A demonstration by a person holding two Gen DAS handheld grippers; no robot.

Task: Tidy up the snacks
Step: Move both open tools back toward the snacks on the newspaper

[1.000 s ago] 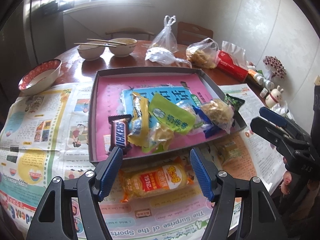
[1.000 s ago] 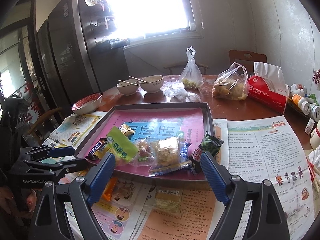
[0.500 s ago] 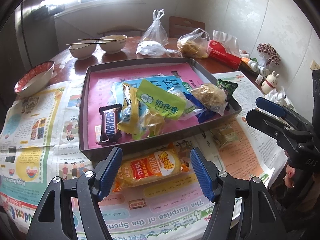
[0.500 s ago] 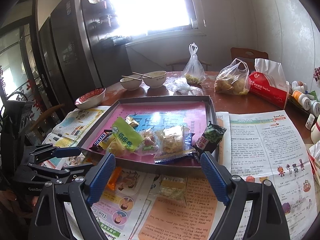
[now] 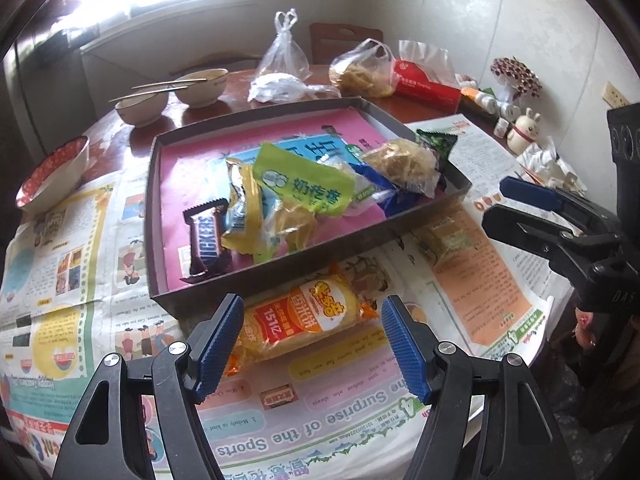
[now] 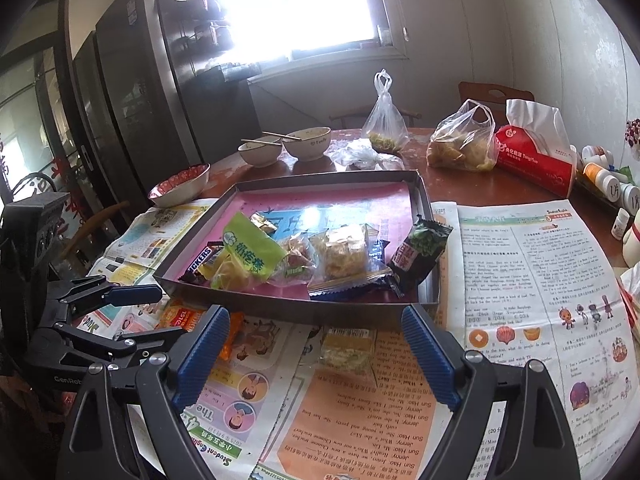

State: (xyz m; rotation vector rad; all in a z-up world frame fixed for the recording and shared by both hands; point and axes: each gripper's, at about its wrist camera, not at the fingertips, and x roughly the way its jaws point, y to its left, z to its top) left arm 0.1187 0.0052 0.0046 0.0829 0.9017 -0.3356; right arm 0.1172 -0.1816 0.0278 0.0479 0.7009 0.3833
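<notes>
Between left hand-held gripper [image 5: 312, 344] fingers | orange snack pack [image 5: 304, 320] | untouched

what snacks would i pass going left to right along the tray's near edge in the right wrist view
snickers bar → light green packet → clear-wrapped pastry → dark green packet
</notes>
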